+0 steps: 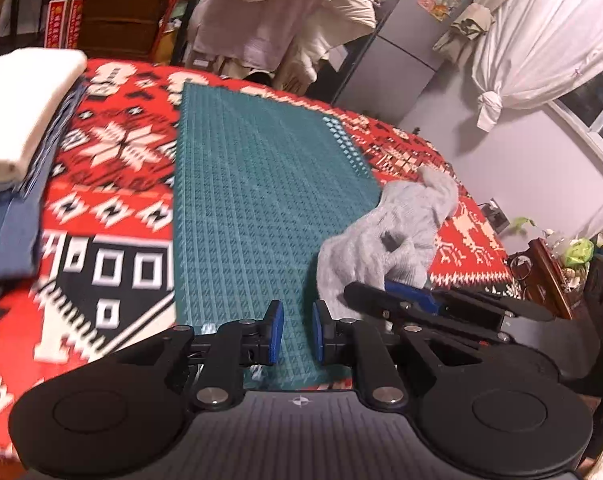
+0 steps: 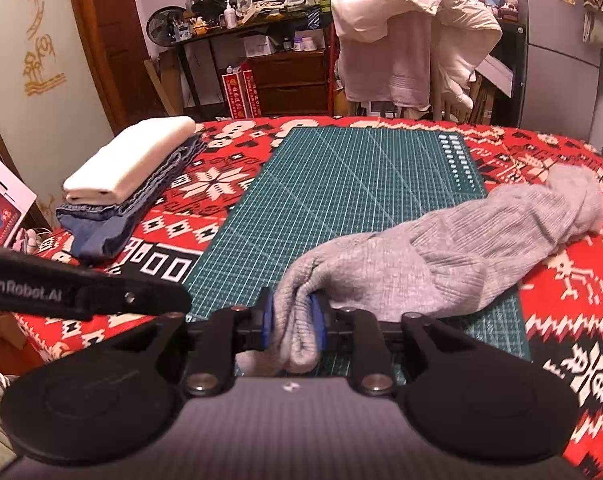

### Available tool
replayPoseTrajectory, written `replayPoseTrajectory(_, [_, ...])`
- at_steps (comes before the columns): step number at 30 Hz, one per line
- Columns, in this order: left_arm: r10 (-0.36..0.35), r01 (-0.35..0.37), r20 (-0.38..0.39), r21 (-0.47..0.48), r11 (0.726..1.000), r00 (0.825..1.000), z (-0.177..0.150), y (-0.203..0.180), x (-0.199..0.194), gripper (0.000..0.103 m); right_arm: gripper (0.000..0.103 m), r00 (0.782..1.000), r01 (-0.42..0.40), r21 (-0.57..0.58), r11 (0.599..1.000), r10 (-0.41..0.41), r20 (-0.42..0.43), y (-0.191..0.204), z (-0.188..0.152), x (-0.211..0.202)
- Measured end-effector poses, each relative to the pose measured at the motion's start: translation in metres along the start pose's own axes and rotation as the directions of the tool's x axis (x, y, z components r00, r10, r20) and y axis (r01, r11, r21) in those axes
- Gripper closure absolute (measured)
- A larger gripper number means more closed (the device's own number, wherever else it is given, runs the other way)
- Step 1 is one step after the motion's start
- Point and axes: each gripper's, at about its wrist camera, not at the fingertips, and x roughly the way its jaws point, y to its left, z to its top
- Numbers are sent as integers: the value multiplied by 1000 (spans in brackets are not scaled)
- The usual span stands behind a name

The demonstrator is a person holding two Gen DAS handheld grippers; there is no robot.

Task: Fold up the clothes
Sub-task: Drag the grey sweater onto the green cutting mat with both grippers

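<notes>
Right wrist view: right gripper [image 2: 291,322] pinching 1 bunched end of grey knit garment [image 2: 441,252] between blue pads, at near edge of green cutting mat [image 2: 341,184]. Garment stretched from there toward right edge of table, far end lying on red patterned cloth [image 2: 573,280] beyond mat. Folded stack near far left corner: white piece [image 2: 129,160] on top of blue denim [image 2: 101,224].

Left wrist view: left gripper [image 1: 297,330] spread, nothing between its pads, over near edge of mat. Right gripper just beside it, to its right, closed on grey garment. View partly blurred at left edge.
</notes>
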Motion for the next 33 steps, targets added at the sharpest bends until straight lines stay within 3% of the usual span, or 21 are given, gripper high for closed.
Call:
replayPoseTrajectory(5, [-25, 25, 9, 13, 1000, 1000, -10, -6, 1, 89, 61, 1000, 20, -2, 1000, -20, 15, -7, -11, -11])
replayPoseTrajectory(10, [-31, 30, 12, 99, 995, 999, -14, -20, 9, 85, 48, 998, 66, -6, 998, -66, 23, -28, -15, -24])
replayPoseTrajectory(16, [19, -16, -14, 228, 974, 1000, -22, -34, 35, 83, 48, 991, 133, -54, 990, -134, -3, -50, -26, -31])
replayPoseTrajectory(19, [52, -44, -21, 265, 963, 998, -24, -36, 49, 83, 48, 993, 111, -65, 992, -113, -17, -56, -26, -31])
replayPoseTrajectory(25, [60, -53, -17, 259, 964, 998, -20, -28, 57, 83, 48, 996, 84, -133, 987, -89, -30, -46, -26, -18])
replayPoseTrajectory(28, [49, -43, -17, 256, 966, 999, -19, -25, 56, 92, 48, 995, 84, -130, 988, -90, -40, -41, -24, -7])
replayPoseTrajectory(33, [60, -59, 3, 218, 974, 998, -13, -17, 55, 95, 49, 996, 81, -140, 987, -85, -22, -38, -23, -15])
